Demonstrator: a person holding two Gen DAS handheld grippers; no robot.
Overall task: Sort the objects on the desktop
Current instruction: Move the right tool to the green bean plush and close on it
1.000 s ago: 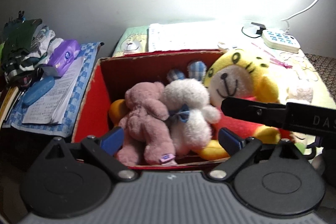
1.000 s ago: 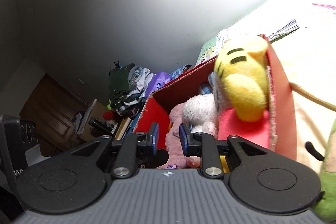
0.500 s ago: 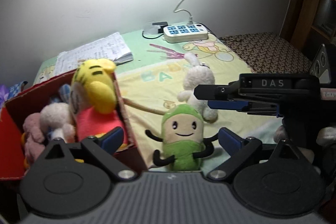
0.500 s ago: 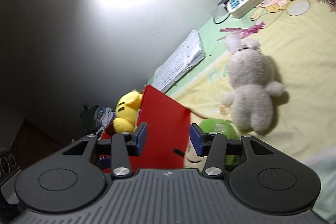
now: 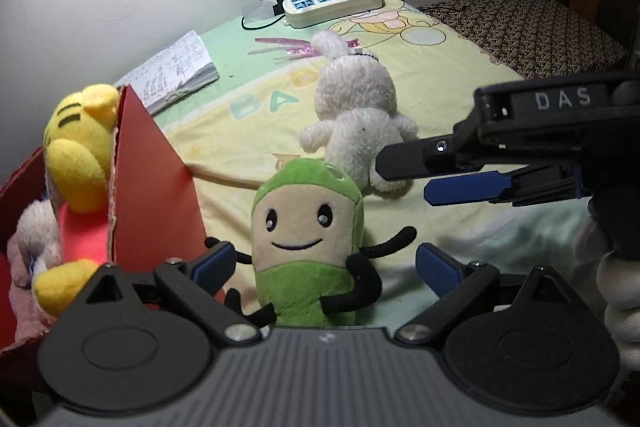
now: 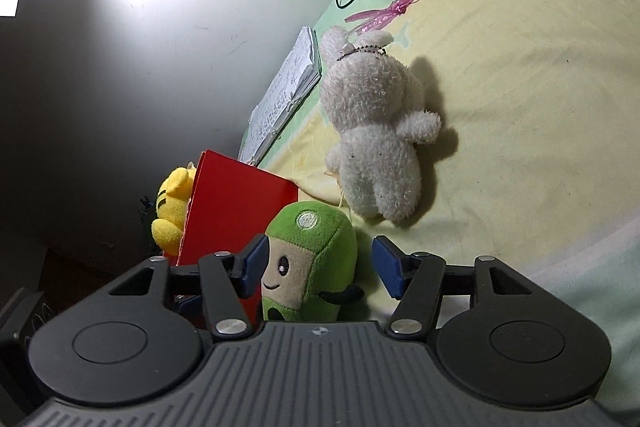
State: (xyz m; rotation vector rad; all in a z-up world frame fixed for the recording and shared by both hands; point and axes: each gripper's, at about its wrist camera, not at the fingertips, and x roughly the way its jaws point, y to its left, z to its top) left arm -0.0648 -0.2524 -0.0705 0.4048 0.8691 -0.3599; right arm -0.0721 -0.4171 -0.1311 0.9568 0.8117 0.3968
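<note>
Left wrist view: the left gripper (image 5: 324, 263) gapes wide around the green plush (image 5: 306, 239) at bottom centre; the red box (image 5: 154, 187) at left already holds toys.

Right wrist view: the right gripper (image 6: 320, 267) is spread wide, empty, straddling the green plush's head; the white plush (image 6: 374, 131) at centre awaits sorting.

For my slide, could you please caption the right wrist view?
Open right gripper straddling a green plush toy beside the red box.
</note>
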